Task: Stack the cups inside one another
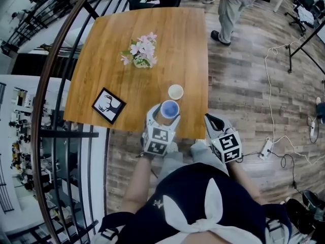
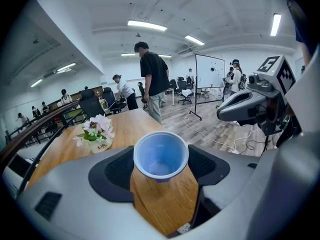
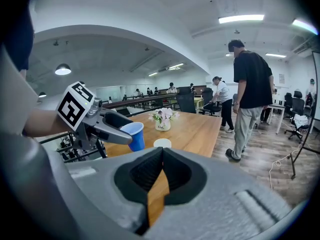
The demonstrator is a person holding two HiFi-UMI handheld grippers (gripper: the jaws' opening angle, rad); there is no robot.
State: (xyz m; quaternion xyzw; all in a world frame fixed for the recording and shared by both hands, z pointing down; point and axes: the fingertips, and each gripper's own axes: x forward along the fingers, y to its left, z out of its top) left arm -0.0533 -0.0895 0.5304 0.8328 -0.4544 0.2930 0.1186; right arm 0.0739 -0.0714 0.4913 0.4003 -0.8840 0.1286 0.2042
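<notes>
A blue cup (image 1: 169, 109) sits upright between the jaws of my left gripper (image 1: 162, 120), which is shut on it just above the table's near edge. In the left gripper view the blue cup (image 2: 161, 156) fills the gap between the pads, its mouth open and empty. A white cup (image 1: 175, 91) stands on the wooden table (image 1: 111, 65) just beyond the blue one. My right gripper (image 1: 213, 122) hangs to the right, off the table's corner, its jaws shut with nothing in them. The right gripper view shows the blue cup (image 3: 134, 134) and the white cup (image 3: 162, 143) ahead on the left.
A small pot of pink flowers (image 1: 141, 52) stands mid-table, and a black picture frame (image 1: 108, 105) lies near the left front edge. A person (image 1: 231, 9) stands on the wood floor beyond the table's far right corner. A curved railing (image 1: 51, 85) runs along the left.
</notes>
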